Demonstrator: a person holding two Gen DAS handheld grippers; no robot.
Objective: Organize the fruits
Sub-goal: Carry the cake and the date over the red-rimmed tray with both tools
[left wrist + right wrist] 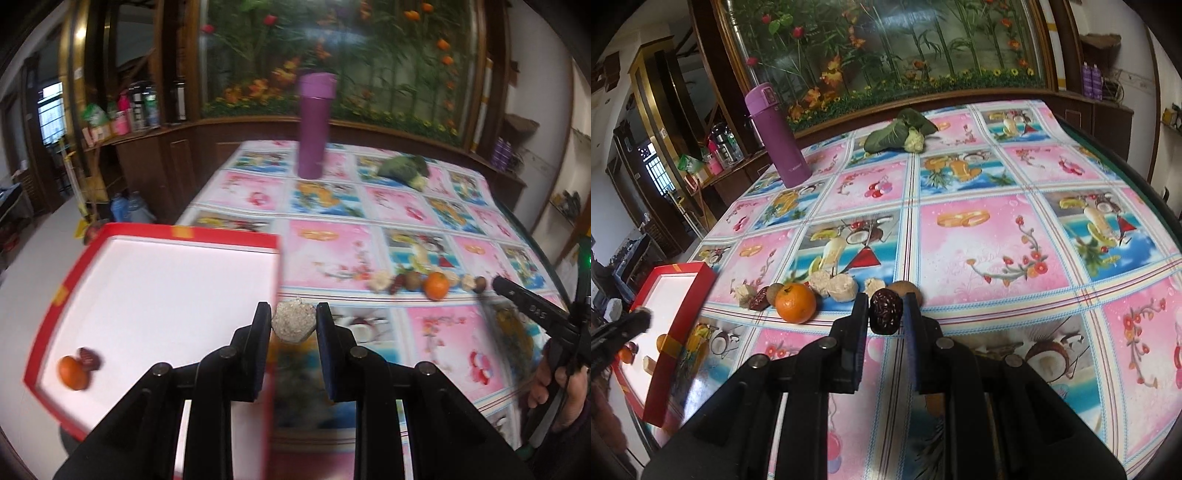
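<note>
My left gripper [293, 323] is shut on a pale, grainy wrapped sweet [293, 324], held above the right edge of the red box [166, 234] with its white inside. In the box lie an orange [72, 372] and a dark red date [89, 358]. My right gripper [885, 314] is shut on a dark wrinkled date [885, 311], close above the tablecloth. On the cloth runs a row of an orange [795, 302], a red date [759, 298], a brown kiwi [905, 290] and pale sweets [842, 288]. In the left wrist view the right gripper [498, 284] shows at the right.
A purple flask [779, 136] stands at the back left of the table, and a green-leaved cauliflower [905, 131] lies at the back middle. The red box [674, 328] overhangs the table's left edge. A hand [561, 384] holds the right gripper's handle.
</note>
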